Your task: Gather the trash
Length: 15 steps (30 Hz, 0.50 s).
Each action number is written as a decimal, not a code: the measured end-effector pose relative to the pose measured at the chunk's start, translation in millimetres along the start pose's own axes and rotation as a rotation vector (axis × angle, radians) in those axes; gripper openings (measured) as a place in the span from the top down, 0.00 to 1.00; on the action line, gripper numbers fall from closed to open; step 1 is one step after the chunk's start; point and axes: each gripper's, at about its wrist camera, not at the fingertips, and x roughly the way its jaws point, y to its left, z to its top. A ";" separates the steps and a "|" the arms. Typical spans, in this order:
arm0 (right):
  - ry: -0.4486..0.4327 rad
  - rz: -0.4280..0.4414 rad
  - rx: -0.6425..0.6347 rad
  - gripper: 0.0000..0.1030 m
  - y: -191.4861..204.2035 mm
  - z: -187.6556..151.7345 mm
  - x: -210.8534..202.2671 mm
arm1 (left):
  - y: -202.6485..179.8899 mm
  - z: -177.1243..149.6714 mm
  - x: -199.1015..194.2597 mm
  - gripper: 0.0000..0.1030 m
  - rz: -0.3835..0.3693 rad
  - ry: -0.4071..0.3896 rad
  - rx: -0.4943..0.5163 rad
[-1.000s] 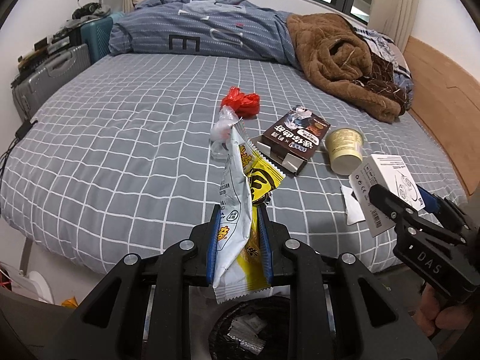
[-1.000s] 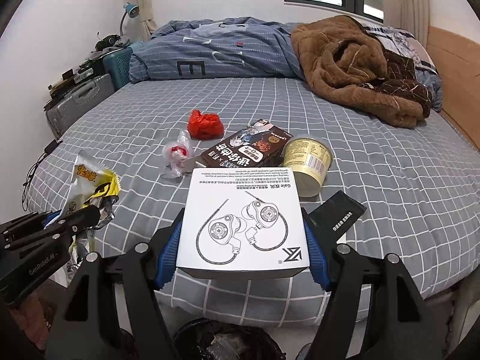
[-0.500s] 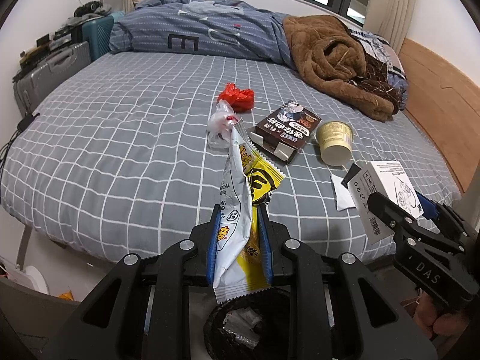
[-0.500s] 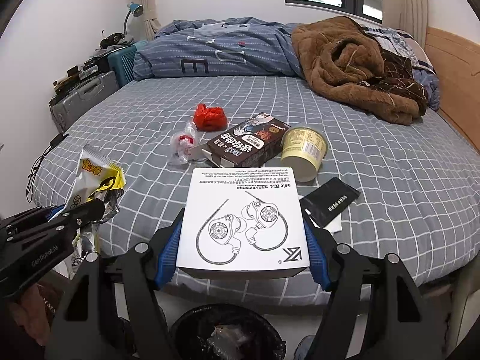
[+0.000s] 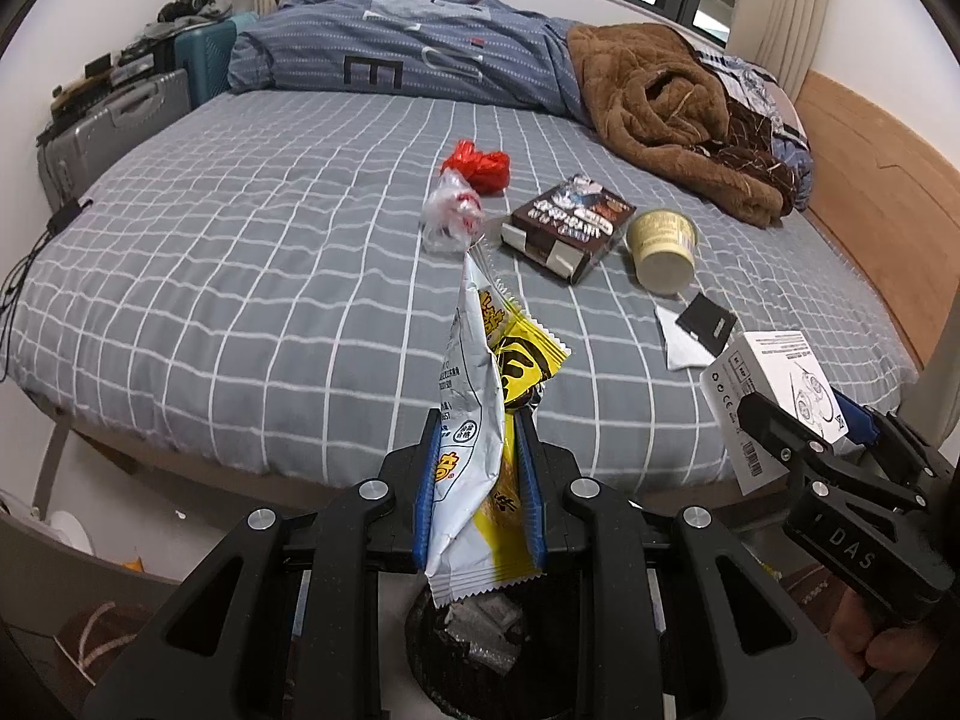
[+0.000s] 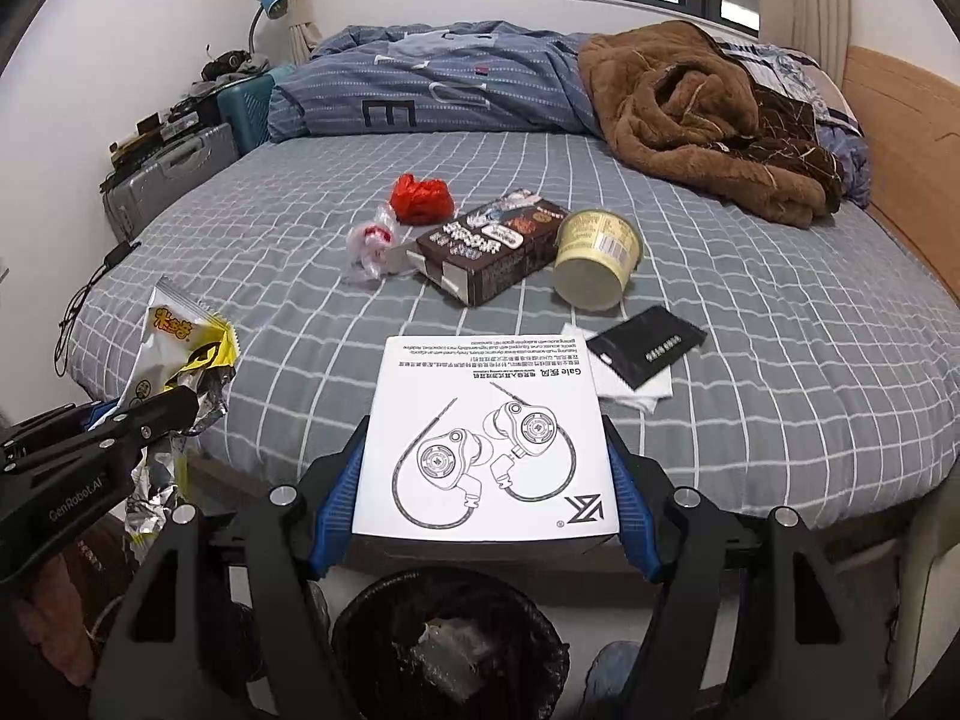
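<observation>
My left gripper (image 5: 479, 468) is shut on a silver and yellow snack wrapper (image 5: 480, 420), held off the bed's front edge above a black trash bin (image 5: 480, 648). My right gripper (image 6: 486, 468) is shut on a white earphone box (image 6: 486, 438), over the same bin (image 6: 450, 642). The box also shows in the left wrist view (image 5: 774, 384), and the wrapper in the right wrist view (image 6: 174, 360). On the bed lie a red crumpled bag (image 6: 420, 198), a clear plastic wrapper (image 6: 372, 246), a brown carton (image 6: 492, 246), a yellow cup (image 6: 597, 258), and a black packet on white paper (image 6: 645, 348).
The grey checked bed (image 6: 780, 360) carries a folded blue duvet (image 6: 432, 90) and a brown fleece blanket (image 6: 690, 114) at the back. Suitcases (image 6: 174, 174) stand on the left by the wall. A wooden headboard (image 6: 906, 138) runs along the right.
Both grippers have pulled back from the bed with their loads, so the bed looks farther away and the trash bin below shows more fully in both views.
</observation>
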 end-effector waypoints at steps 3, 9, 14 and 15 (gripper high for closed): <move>0.006 -0.004 -0.007 0.35 0.8 -6.7 -3.3 | 1.2 -7.7 -2.5 0.78 0.000 0.007 -0.004; 0.021 -0.014 -0.005 0.35 0.2 -22.4 -11.3 | 3.9 -24.3 -8.9 0.78 0.000 0.022 -0.014; 0.041 -0.023 0.004 0.35 -2.0 -38.6 -16.2 | 5.1 -38.9 -13.4 0.78 0.003 0.035 -0.021; 0.046 -0.026 0.006 0.35 -2.4 -42.8 -17.1 | 5.4 -42.3 -14.4 0.78 0.006 0.039 -0.021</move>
